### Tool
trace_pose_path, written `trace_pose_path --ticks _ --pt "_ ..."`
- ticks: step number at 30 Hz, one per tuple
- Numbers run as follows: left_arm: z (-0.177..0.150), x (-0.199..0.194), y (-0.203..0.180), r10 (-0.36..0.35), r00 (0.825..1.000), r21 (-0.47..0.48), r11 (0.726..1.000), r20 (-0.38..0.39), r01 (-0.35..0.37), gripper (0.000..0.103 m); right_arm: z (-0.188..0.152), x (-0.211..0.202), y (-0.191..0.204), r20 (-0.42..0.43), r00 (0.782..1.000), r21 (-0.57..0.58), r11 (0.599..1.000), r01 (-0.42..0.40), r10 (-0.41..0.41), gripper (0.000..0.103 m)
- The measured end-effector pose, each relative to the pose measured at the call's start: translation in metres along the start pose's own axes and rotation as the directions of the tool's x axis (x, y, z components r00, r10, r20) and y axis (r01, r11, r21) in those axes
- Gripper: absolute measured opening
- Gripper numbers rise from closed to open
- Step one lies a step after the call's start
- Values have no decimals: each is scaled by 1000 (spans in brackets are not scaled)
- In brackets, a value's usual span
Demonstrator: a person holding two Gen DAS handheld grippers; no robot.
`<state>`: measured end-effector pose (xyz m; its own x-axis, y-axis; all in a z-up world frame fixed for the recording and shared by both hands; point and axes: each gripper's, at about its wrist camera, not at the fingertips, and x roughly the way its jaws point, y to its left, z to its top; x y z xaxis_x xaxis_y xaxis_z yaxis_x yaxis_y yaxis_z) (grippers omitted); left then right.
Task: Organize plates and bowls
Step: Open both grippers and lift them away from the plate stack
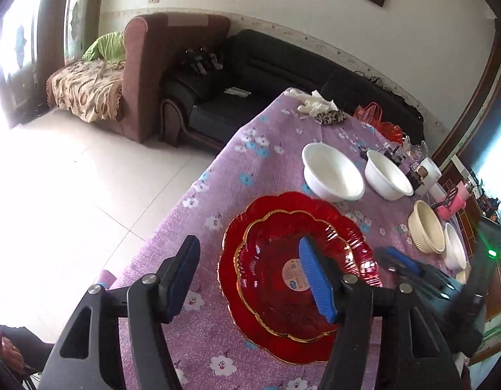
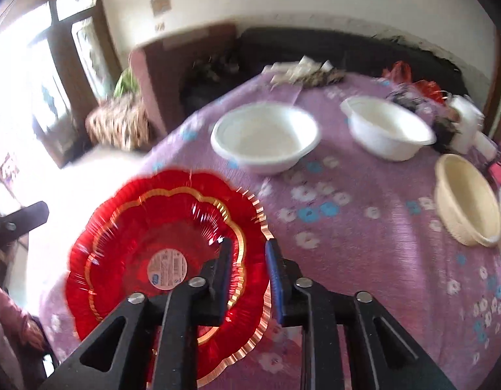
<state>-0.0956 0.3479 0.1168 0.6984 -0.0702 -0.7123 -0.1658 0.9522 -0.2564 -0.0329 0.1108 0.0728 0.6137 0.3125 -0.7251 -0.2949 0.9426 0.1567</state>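
My left fingers (image 1: 250, 276) are spread wide and released, nothing between them, hanging above the red plates (image 1: 292, 276). My right fingers (image 2: 249, 276) are parted a little, also released; the rim of the plates shows in the gap, no pad pressing on it. Right view is motion-blurred.

The tabletop (image 1: 250, 162) has its left edge just beside the plates, then open tiled floor (image 1: 71, 195). Free cloth to the right and toward the far end.

Two white bowls (image 1: 331, 175) sit apart beyond the plates, a cream bowl (image 1: 426, 227) with another white one just beside it further right. Clutter at the far end: white gloves (image 1: 315, 105), red bag (image 1: 377, 120). Sofas behind.

The plates: a smaller red scalloped one nested in a bigger one, gold rims, round sticker at centre, lying flat near the left edge.
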Motion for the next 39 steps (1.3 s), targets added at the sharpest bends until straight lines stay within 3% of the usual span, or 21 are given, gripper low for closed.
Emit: trace_pose_path --ticks 1,3,6,10,20,25,30,33,36,39 --pt "-1 -4 -3 1 1000 6 1000 7 -1 63 -3 -12 -8 31 1000 22 1000 0 -1 43" --pt "-3 -13 -13 2 1000 29 1000 30 -3 63 -12 -37 -25 94 995 67 998 12 -18 53" --pt "-11 -30 -38 -2 996 67 998 92 -5 70 -31 -69 -49 147 984 88 992 86 -98 53" --pt "-24 -40 -75 -24 991 99 995 131 11 73 -54 -92 -80 150 974 88 984 157 -168 53" --pt "-60 -42 -191 -116 988 204 975 100 94 73 -89 -144 -167 158 962 129 970 204 -223 53" --pt "-63 -54 -223 -137 983 251 962 120 103 73 -98 -161 -199 182 958 189 964 186 -220 53" --pt "-39 -71 -224 -154 976 253 961 156 111 74 -97 -166 -223 192 958 256 953 160 -212 53" --pt "-7 -79 -210 -163 975 215 968 148 130 82 -90 -166 -229 198 959 273 951 143 -201 53" --pt "31 -71 -192 -161 980 160 977 119 141 85 -68 -167 -226 207 963 266 957 113 -171 53" --pt "66 -39 -181 -96 993 171 982 61 85 86 -25 -162 -211 232 968 248 968 32 -92 54"
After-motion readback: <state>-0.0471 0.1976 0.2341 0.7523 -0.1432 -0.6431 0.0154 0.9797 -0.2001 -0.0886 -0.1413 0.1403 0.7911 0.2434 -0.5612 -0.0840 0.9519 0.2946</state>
